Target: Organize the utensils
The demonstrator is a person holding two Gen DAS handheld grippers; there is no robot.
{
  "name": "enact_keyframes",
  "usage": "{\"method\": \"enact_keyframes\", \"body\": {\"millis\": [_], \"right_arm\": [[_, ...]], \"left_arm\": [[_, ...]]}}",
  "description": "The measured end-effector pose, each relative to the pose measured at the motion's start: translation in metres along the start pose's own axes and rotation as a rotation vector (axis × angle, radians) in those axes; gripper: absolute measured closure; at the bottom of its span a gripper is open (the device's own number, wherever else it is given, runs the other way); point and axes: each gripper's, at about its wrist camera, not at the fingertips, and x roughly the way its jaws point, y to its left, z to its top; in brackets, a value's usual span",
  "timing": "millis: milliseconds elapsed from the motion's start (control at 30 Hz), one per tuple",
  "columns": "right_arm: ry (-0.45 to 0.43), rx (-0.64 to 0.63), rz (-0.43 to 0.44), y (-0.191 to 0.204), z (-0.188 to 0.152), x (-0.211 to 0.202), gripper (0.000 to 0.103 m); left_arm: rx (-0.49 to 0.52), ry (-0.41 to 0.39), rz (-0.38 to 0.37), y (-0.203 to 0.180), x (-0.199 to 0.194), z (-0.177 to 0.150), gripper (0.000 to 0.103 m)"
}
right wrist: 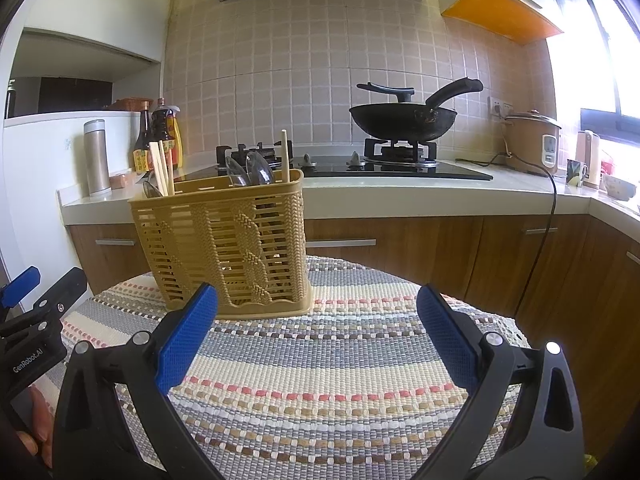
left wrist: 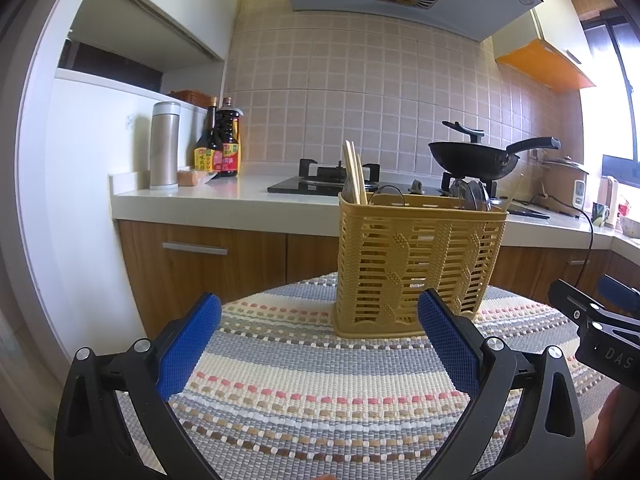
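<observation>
A tan plastic utensil basket stands upright on the striped woven mat; it also shows in the right wrist view. Wooden chopsticks and clear spoons stick out of it, also seen in the right wrist view as chopsticks and spoons. My left gripper is open and empty, just short of the basket. My right gripper is open and empty, to the basket's right. The right gripper shows at the left view's edge.
Behind the mat runs a kitchen counter with a gas hob, a black wok, a rice cooker, sauce bottles and a steel flask. Wooden cabinet doors sit below.
</observation>
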Motion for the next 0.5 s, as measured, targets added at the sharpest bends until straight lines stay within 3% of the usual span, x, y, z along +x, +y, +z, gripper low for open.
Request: {"method": "enact_keyframes", "body": {"millis": [500], "right_arm": [[-0.004,0.0,-0.002,0.0007,-0.0007,-0.0017,0.008]], "left_arm": [[0.003,0.003,-0.001,-0.0026,0.0015,-0.0004,0.008]]}}
